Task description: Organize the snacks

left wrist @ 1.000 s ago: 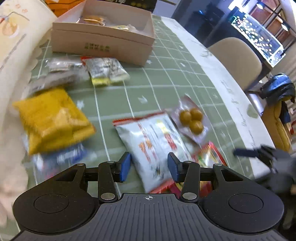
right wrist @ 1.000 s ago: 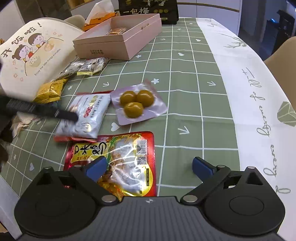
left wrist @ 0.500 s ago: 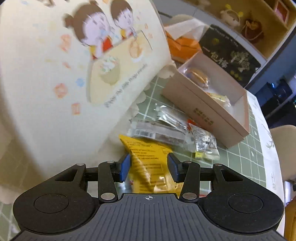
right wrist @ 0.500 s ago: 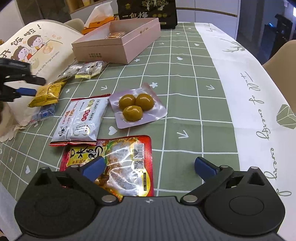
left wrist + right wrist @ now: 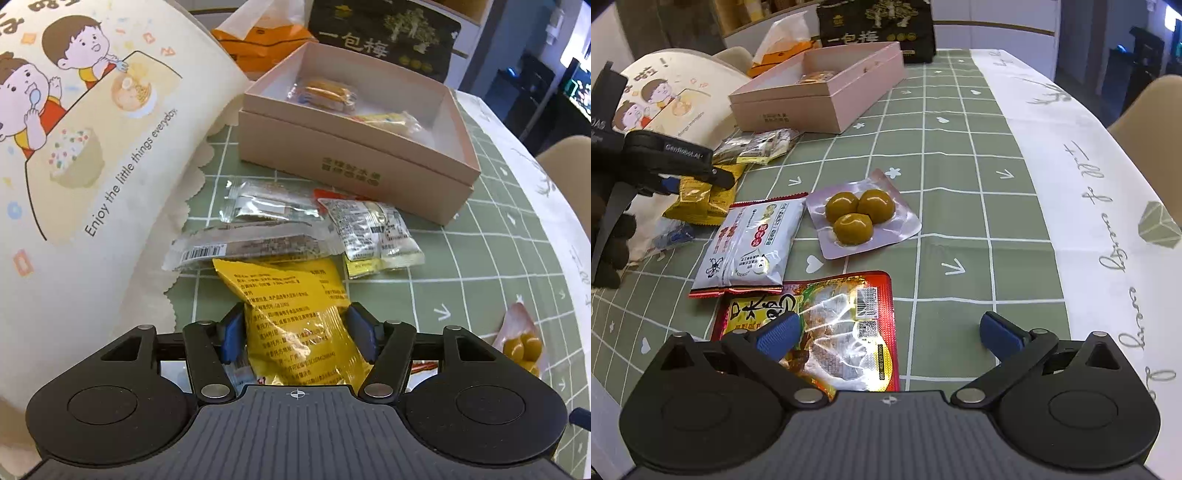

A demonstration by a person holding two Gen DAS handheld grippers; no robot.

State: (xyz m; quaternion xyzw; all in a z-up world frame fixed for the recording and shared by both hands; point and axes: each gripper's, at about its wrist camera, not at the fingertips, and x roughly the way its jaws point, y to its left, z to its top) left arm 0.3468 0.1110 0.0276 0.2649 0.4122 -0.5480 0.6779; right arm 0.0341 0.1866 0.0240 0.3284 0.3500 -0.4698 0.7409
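The left gripper (image 5: 295, 334) straddles the yellow snack bag (image 5: 295, 314) on the green checked tablecloth (image 5: 461, 280). Its jaws have just been opening, and the pads stand at the bag's sides without pinching it. The bag lies near the open pink box (image 5: 354, 155). The right gripper (image 5: 888, 334) hangs spread wide and empty over the red pouch (image 5: 827, 325).

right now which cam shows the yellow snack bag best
The left wrist view: the yellow snack bag fills the centre between the open left gripper fingers, print readable. The right wrist view shows it small at the left edge, partly hidden behind that gripper.
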